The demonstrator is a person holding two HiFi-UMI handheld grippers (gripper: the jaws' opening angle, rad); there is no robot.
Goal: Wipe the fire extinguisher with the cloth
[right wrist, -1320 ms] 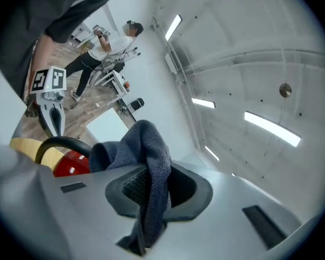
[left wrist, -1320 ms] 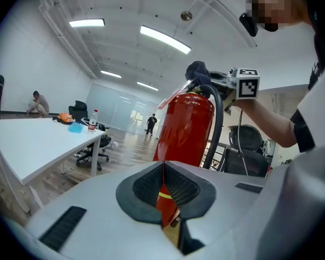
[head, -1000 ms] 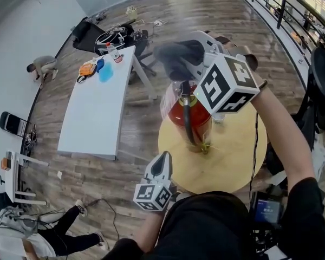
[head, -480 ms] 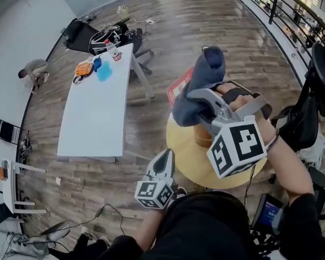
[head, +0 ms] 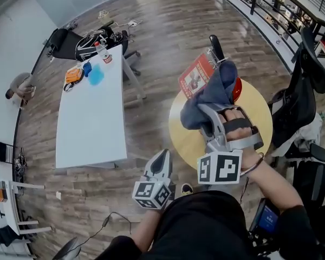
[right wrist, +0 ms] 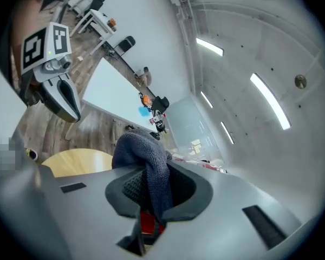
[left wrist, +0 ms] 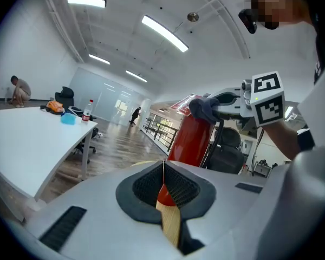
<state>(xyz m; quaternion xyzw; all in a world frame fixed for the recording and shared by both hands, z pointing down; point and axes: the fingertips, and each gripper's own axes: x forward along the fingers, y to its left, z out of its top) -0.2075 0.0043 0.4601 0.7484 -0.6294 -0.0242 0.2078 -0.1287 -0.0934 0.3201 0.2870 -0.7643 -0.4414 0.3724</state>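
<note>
A red fire extinguisher (head: 235, 89) with a printed label and a black handle stands on a round wooden table (head: 260, 118). A grey-blue cloth (head: 212, 96) is draped against its near side. My right gripper (head: 206, 110) is shut on the cloth, whose folds hide the fingertips. In the right gripper view the cloth (right wrist: 147, 161) bulges out of the jaws, with a bit of the red extinguisher (right wrist: 149, 224) beneath. My left gripper (head: 162, 158) hangs shut and empty in front of the table's near-left edge; its own view faces the extinguisher (left wrist: 192, 140).
A long white table (head: 89, 118) stands to the left, with a bottle and small blue and orange items at its far end. Black office chairs (head: 298, 99) crowd the right side. A railing (head: 271, 4) runs along the far right. A person crouches by the left wall.
My right gripper has carried the cloth from the extinguisher's top down onto its near side. The head view has shifted. The left gripper has stayed where it was.
</note>
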